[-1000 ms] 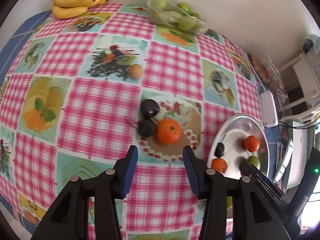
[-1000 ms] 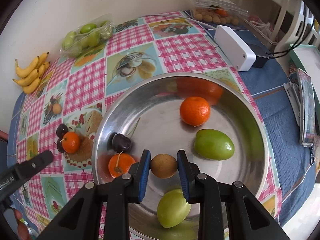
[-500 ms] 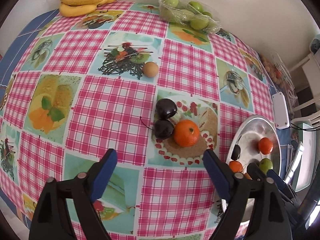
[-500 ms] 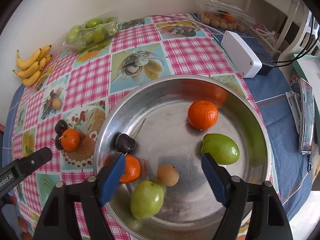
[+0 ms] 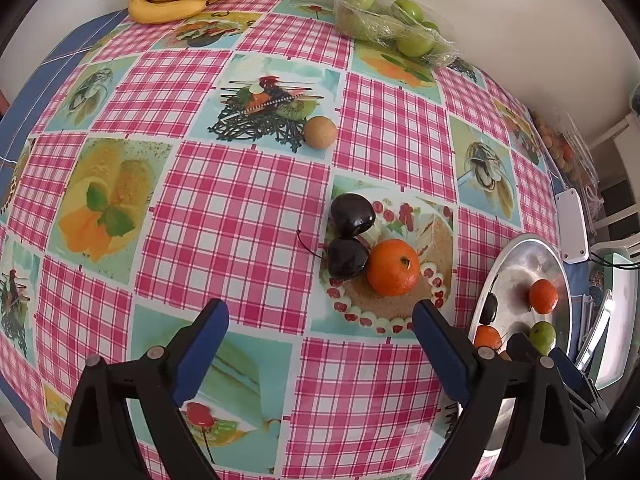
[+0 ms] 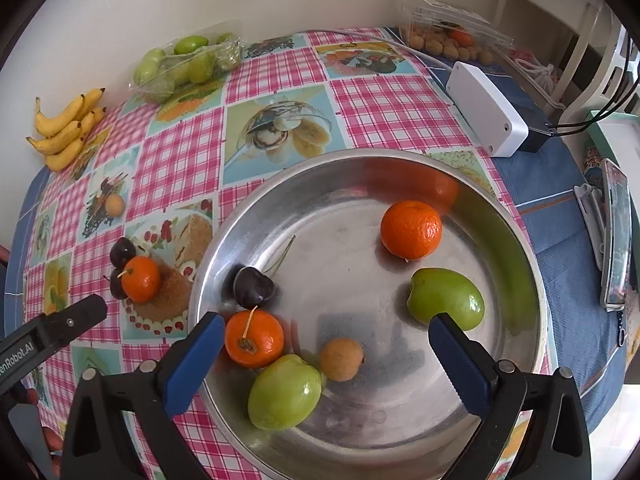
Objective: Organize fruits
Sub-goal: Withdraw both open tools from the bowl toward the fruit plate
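Already in bowl [image 6: 532, 264]: two oranges, two green fruits, a cherry and a brown fruit [image 6: 341, 359], which lies loose between the right gripper [image 6: 326, 354] jaws.
Left on cloth: orange [image 5: 393, 267], two cherries [image 5: 347, 257], a brown ball [image 5: 319, 131], all ahead of the left gripper [image 5: 320, 340].
Jaws: both pairs have just been opening; spread wide, pinching nothing.
Pose: both grippers point steeply down.
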`<state>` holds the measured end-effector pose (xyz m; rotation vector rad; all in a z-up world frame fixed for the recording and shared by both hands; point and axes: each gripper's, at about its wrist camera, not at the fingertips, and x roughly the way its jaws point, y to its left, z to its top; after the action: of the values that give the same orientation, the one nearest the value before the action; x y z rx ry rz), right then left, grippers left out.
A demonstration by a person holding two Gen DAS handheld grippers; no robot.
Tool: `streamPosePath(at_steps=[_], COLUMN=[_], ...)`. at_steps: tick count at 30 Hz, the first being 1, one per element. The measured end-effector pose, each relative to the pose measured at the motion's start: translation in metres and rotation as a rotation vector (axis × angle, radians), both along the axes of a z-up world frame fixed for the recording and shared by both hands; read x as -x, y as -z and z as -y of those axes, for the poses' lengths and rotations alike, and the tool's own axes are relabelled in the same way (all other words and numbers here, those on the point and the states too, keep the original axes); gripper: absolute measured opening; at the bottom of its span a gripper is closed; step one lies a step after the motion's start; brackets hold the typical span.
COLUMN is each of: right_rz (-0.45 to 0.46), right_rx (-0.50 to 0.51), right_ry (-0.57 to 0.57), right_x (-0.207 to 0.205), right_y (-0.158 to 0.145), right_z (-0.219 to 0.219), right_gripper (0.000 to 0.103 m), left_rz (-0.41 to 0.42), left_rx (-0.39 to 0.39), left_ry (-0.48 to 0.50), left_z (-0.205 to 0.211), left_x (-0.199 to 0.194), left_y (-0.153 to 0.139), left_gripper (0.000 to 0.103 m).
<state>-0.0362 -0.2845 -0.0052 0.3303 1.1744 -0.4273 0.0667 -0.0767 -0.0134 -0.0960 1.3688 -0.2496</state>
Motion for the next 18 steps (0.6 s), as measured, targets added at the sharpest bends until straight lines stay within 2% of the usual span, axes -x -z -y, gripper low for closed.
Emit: streamPosePath(at_steps=[7, 14, 18], right_rz=[0.019, 0.076, 0.07], right_rx=[-0.019, -0.037, -0.036], right_ry=[-0.005, -0.026, -0.031], right_x=[0.0, -0.003, -0.008], right_y=[0.0, -0.006, -0.008], right_z=[-0.001, -0.008, -0.012], right_gripper=[0.103, 0.103, 0.103], left_rz=[0.012, 0.082, 0.081], left_rx=[0.014, 0.018, 0.03], left_ry=[-0.018, -0.017, -0.035], left_z=[-0.004, -0.006, -0.012], left_x=[-0.001, -0.003, -0.007], left_y=[-0.002, -0.013, -0.015], left_gripper=[0.096, 0.096, 0.096])
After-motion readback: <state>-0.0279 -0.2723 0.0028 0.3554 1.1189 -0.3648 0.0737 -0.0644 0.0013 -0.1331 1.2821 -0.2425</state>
